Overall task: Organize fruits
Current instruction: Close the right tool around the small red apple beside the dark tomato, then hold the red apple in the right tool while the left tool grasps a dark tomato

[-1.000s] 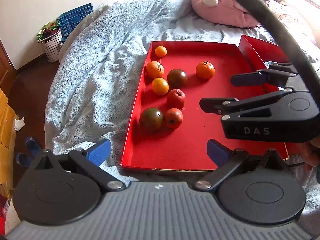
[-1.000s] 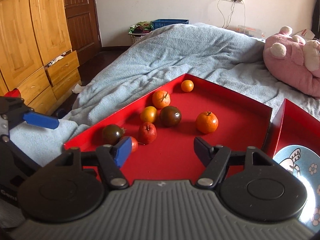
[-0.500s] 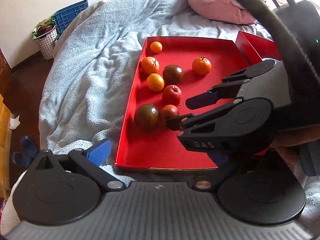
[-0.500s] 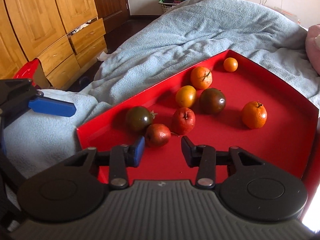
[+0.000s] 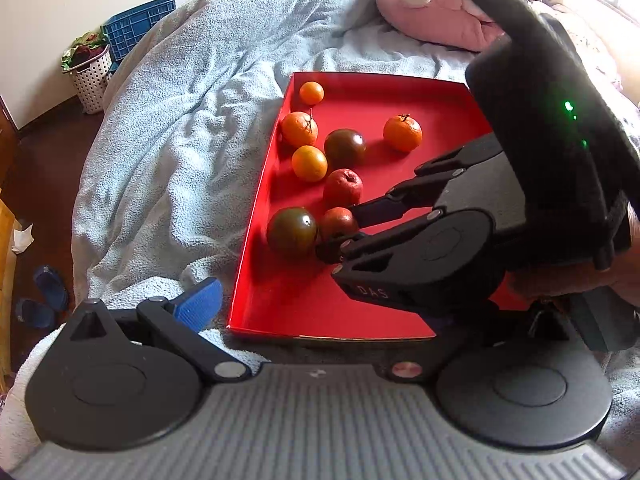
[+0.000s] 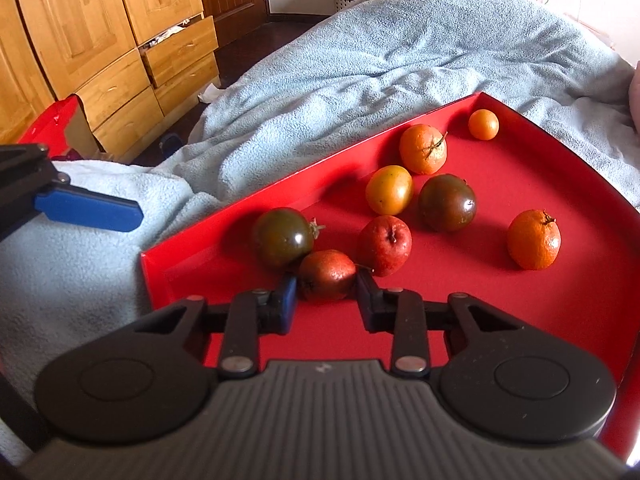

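Right gripper [image 6: 326, 300]: fingers partly open, straddling the small red fruit [image 6: 327, 275], pads beside it (contact unclear).
Fruit: near the red tray's [image 6: 192, 250] left edge, front half.
Left gripper [image 5: 320, 316]: wide open, empty.

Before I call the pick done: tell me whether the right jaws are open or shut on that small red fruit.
Open. The right gripper has its jaws on either side of the small red fruit, near its sides; a firm clamp cannot be told.

both wrist views look down, seemingly close, sharing the red tray [image 5: 256, 216].
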